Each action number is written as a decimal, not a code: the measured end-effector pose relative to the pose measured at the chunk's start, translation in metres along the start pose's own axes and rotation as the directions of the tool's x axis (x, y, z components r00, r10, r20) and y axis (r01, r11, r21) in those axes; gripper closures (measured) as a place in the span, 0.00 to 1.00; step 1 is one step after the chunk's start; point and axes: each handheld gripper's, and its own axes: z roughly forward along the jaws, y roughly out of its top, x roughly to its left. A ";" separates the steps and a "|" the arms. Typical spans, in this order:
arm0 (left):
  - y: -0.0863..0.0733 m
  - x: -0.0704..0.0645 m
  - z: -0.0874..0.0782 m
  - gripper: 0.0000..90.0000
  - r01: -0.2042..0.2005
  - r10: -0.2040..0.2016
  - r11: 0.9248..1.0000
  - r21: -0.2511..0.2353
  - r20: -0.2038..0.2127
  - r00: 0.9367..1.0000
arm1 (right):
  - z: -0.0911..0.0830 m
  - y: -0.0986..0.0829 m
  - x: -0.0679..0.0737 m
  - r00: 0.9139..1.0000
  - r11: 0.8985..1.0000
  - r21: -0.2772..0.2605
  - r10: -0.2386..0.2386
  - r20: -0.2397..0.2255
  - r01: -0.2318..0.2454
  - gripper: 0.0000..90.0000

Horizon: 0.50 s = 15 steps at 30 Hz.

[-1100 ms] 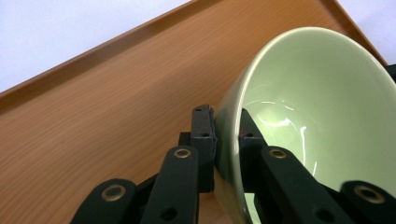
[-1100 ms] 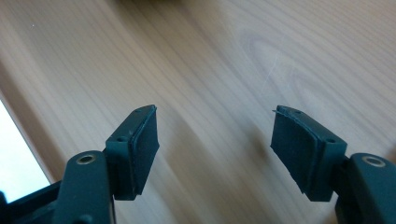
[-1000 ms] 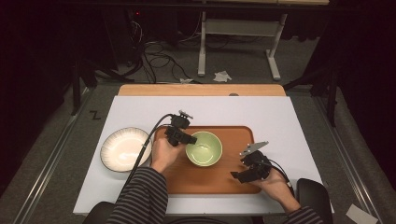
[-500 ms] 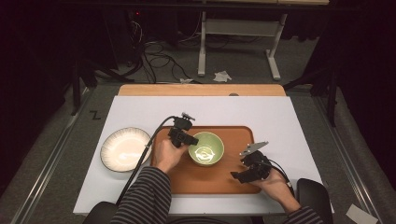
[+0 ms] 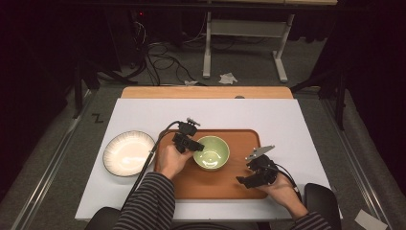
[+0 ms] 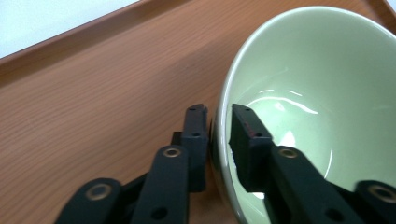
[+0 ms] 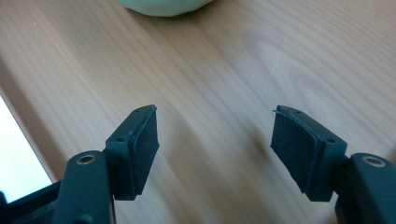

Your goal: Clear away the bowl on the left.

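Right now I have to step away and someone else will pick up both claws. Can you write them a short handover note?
Left claw: shut on the rim of the green bowl, one jaw inside, one outside.
Right claw: open, holding nothing, low over the wooden tray near its right front corner.
Bowl: on the tray, tipped in the left claw's view.
White plate: on the white table, left of the tray, apart from it.
Done: the bowl is gripped.
Left: probably carrying the bowl off the tray; the destination is a guess.

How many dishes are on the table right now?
2. A green bowl sits on the wooden tray, its rim pinched by the left gripper. A white plate lies left of the tray.
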 end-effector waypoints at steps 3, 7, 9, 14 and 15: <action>0.000 0.001 -0.003 0.74 -0.003 0.003 1.000 -0.009 -0.001 1.000 | 0.000 0.000 0.000 1.000 1.000 -0.003 0.003 -0.001 -0.003 0.37; -0.001 0.002 -0.010 0.65 -0.006 0.006 1.000 -0.023 -0.001 1.000 | 0.000 0.000 0.000 1.000 1.000 -0.005 0.004 -0.001 -0.004 0.37; -0.002 0.002 -0.014 0.61 -0.008 0.008 0.999 -0.031 0.000 1.000 | 0.000 0.000 0.000 1.000 1.000 -0.003 0.002 -0.001 -0.002 0.37; -0.003 0.003 -0.025 0.57 -0.016 0.015 0.998 -0.054 -0.012 1.000 | 0.000 0.000 0.000 1.000 1.000 0.000 0.000 0.001 0.000 0.37; -0.003 0.003 -0.031 0.56 -0.020 0.019 0.997 -0.068 -0.013 1.000 | 0.000 0.000 0.000 1.000 1.000 0.001 0.001 0.000 -0.001 0.37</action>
